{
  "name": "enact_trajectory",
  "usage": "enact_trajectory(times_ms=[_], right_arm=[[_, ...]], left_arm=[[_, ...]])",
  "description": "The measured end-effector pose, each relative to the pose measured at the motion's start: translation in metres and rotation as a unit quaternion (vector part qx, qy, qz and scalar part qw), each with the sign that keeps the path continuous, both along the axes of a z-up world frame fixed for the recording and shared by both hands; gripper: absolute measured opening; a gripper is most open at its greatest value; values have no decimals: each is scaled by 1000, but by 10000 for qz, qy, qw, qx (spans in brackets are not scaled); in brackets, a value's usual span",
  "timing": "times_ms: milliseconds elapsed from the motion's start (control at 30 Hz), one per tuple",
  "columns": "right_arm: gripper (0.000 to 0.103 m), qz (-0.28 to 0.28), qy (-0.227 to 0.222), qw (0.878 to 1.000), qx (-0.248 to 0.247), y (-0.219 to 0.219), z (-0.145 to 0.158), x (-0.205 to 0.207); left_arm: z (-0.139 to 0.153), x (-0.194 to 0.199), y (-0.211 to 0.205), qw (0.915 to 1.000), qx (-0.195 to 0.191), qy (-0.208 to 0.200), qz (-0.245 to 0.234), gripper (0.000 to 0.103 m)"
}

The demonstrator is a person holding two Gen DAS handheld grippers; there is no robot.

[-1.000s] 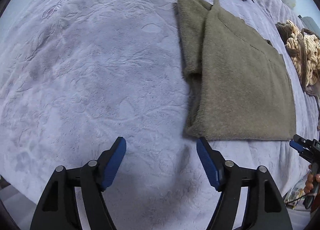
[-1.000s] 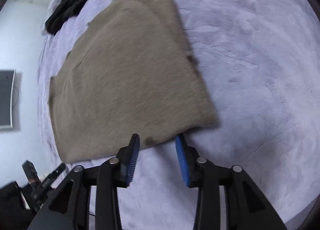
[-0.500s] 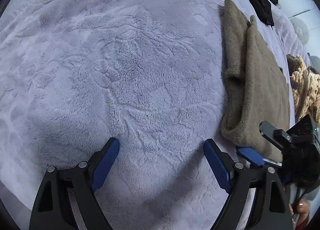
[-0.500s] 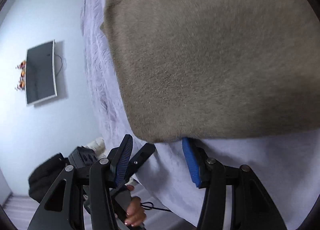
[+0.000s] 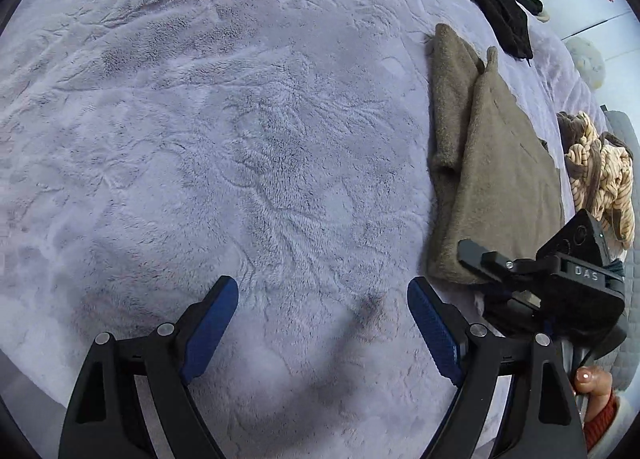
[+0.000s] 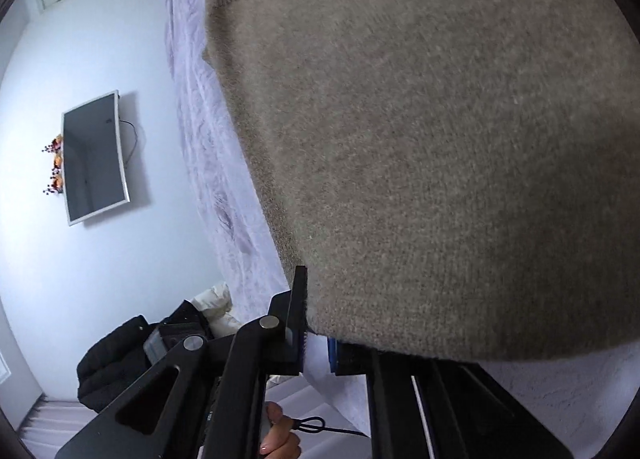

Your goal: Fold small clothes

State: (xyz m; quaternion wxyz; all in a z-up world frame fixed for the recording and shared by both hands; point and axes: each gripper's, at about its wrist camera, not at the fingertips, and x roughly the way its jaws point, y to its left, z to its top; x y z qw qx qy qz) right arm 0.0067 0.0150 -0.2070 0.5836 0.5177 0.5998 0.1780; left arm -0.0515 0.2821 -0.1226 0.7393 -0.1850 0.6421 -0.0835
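A brown fuzzy sweater (image 5: 508, 179) lies flat on the lilac fleece blanket (image 5: 200, 139), one sleeve folded in along its left side. In the right wrist view the sweater (image 6: 420, 159) fills most of the picture. My right gripper (image 6: 316, 335) is at its near hem, jaws closing tight with the knit edge pinched between the pads. The left wrist view shows the right gripper (image 5: 470, 255) at the sweater's near left corner. My left gripper (image 5: 322, 287) hovers over bare blanket to the left of the sweater, open with nothing between its fingers.
A black garment (image 5: 492, 7) lies at the far end of the bed. A cream and brown knitted piece (image 5: 600, 175) sits to the right of the sweater. A wall-mounted screen (image 6: 94, 157) and a dark heap (image 6: 112, 363) on the floor lie beyond the bed's edge.
My right gripper swung down to the sweater's near hem and closed on it. In the left wrist view the sweater has slid toward the right edge, and the right gripper has come into view.
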Motion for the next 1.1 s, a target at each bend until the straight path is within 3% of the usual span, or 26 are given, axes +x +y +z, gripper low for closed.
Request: enact_trajectory(times_ms=[200,233,267,333,633,867,900,933,967,1000,1100], right_arm=[[15,-112,81,9999,56,-7,7,-5],[28,-41,166,9998,-51,-9,8,-6],[49,22,197,9997,-154,-13,10,-7],[58,12,77,9999,-135,-22,15,-13],[58,-846,263,9961,46,-78,4,-40],[57,-1535,461,9859,473,-88,-14,-48],[55,-1684,484,9828,584,-87,-17,-47],[39,-1802,483,9803,649,-89,-20,-47],[17,-1868,469,9790,667,-91,-20,-47],[11,-1910,423,9782,695,-92,-20,-46],[10,-1950,14,9768,888,-95,-5,-41]], left_arm=[[8,3,-14,9999,8,-51,-162,87],[9,3,-16,9998,-50,-28,-181,87],[9,3,-19,9997,-100,-26,-201,87],[12,4,-29,9994,-219,-42,-269,87],[11,2,-78,9953,-728,166,-614,87],[7,4,-96,9925,-1030,374,-545,87],[6,5,-98,9922,-1061,380,-538,87],[6,6,-101,9918,-1094,382,-533,87],[6,7,-103,9912,-1149,394,-522,87],[6,8,-105,9906,-1208,406,-505,87],[2,12,-114,9862,-1545,478,-366,87]])
